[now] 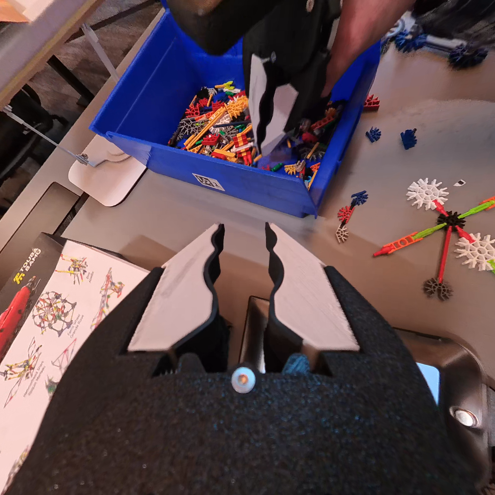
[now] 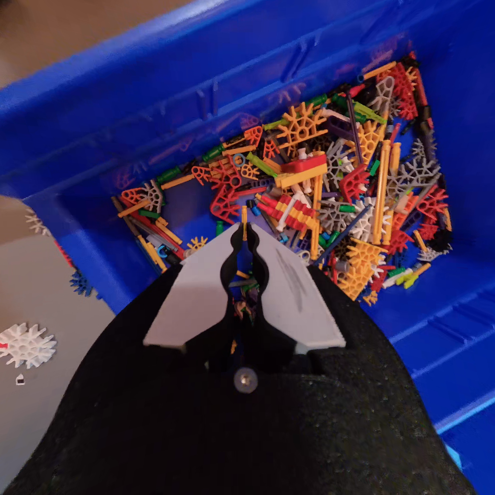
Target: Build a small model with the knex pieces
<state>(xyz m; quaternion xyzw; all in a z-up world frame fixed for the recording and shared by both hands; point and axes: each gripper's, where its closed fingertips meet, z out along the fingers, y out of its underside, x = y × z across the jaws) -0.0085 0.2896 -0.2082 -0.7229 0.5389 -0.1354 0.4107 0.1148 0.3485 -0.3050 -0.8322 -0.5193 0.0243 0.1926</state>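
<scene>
2 claws were at work over a grey surface (image 1: 171,203) strewn with plastic construction pieces. The right claw (image 2: 244,225) reached down into a blue bin (image 2: 187,80), and its tips were pinched together on a short yellow rod (image 2: 244,218) that stood upright between them, its upper end poking out just beyond the tips. The rod was directly above the heap of loose rods and connectors (image 2: 321,187) on the bin floor; whether its lower end touched the pile could not be told. From the left wrist view, the same right claw (image 1: 261,144) appeared farther off, plunged into the bin (image 1: 150,88), with a person's forearm (image 1: 356,40) behind it.

The left claw (image 1: 244,227) hung above bare surface just in front of the bin, its jaws spread apart with nothing between them. To its left lay a printed booklet (image 1: 53,308) showing model drawings, resting on a dark box.

To the right of the bin lay a partly assembled model (image 1: 451,221): a black hub with red and green rods radiating from it and white snowflake-shaped connectors (image 1: 427,192) on some of the ends. A short chain of blue, red and grey connectors (image 1: 348,214) and 2 loose blue connectors (image 1: 391,136) sat nearby. Judging by this, some building had been done, 1 more rod was in the grip, and plenty of parts remained in the bin.
</scene>
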